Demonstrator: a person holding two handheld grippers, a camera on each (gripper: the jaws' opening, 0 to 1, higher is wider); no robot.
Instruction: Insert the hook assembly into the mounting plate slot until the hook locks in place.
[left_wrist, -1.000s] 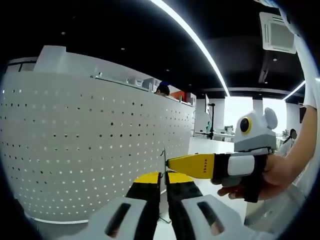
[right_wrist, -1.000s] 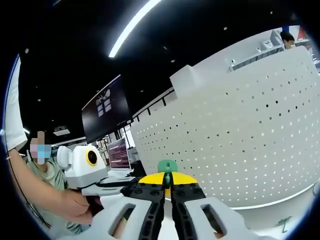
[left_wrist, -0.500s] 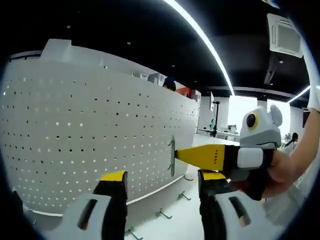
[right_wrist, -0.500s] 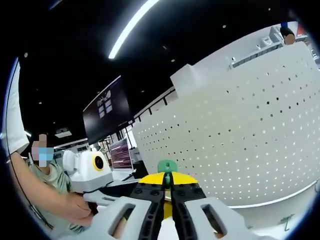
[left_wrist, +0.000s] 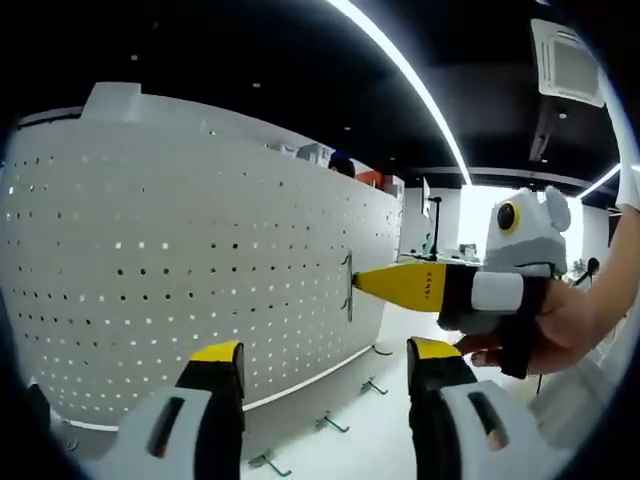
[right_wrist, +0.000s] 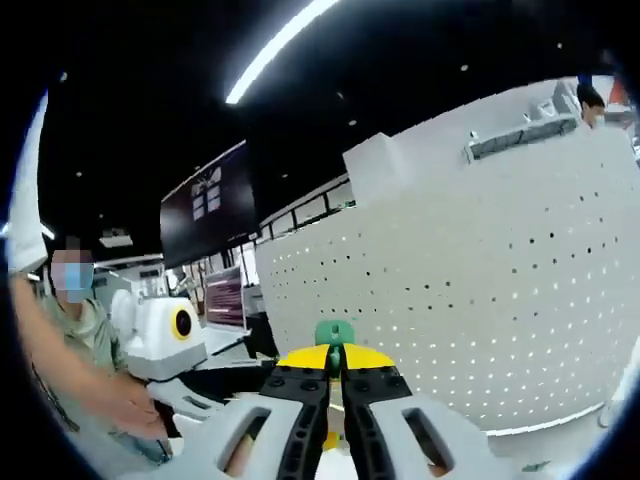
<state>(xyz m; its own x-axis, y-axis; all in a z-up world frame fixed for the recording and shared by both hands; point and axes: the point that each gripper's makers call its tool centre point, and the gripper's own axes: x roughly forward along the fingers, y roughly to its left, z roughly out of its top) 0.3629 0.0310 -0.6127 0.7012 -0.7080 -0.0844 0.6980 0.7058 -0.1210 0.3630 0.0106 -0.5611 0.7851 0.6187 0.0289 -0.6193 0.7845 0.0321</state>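
At centre right of the left gripper view, the right tool (left_wrist: 352, 282) holds the thin hook (left_wrist: 347, 287) clamped upright, just beside the white pegboard (left_wrist: 180, 260), which I take to be the mounting plate; contact is hard to judge. The left tool (left_wrist: 325, 362), jaws apart, sits low, farther off. A second ago it was shut on the hook too.
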